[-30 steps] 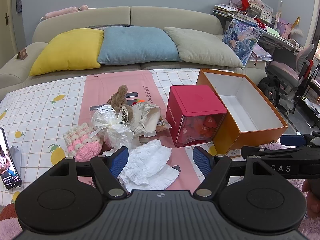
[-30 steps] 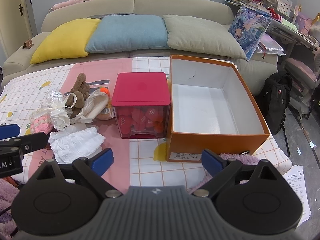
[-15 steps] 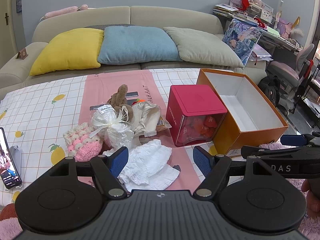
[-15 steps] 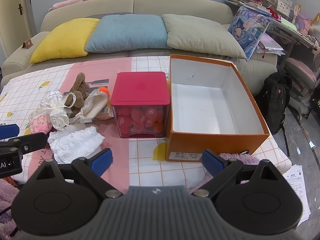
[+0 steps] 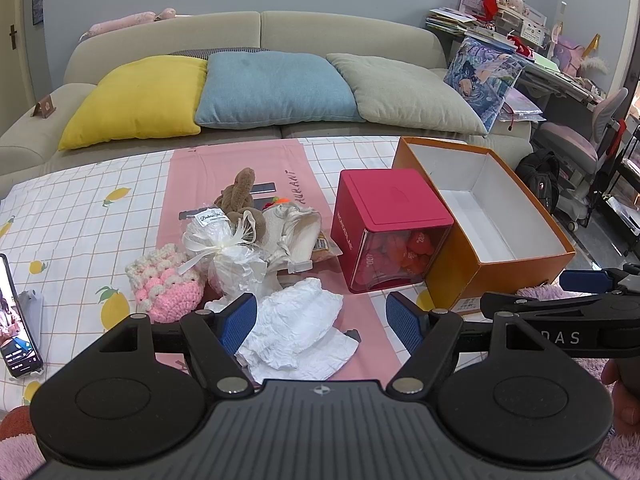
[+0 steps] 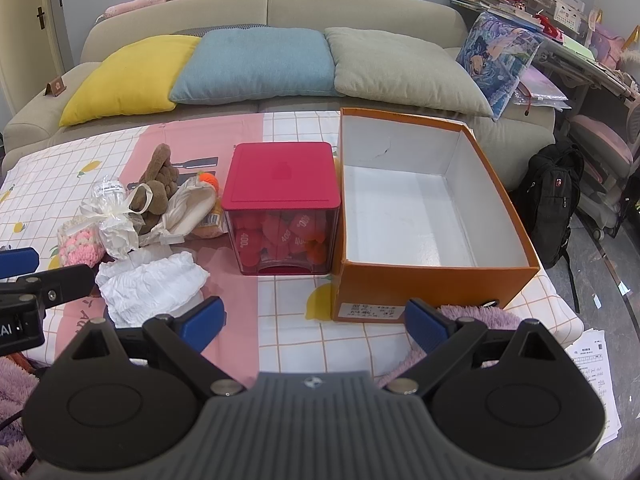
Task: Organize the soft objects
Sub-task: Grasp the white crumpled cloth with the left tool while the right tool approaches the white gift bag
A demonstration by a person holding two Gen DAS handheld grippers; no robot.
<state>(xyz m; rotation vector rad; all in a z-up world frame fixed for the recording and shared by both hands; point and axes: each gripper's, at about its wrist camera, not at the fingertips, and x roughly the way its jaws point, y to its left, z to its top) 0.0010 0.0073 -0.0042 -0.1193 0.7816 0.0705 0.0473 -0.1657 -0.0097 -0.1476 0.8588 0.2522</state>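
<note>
Left tongs wide, empty, over crumpled white cloth. Right tongs wide, empty. Soft pile left of red-lidded clear cube box, contents marked "400". Open orange cardboard box right of it.

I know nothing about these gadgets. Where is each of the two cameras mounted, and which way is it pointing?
Left wrist view: sits on the left gripper, jaws open, looking across the table at the white cloth and soft-toy pile; the right gripper and a bit of hand show at its right.
Right wrist view: sits on the right gripper, jaws open, facing the orange box; the left gripper pokes in at left.
Shared: red container, sofa.
</note>
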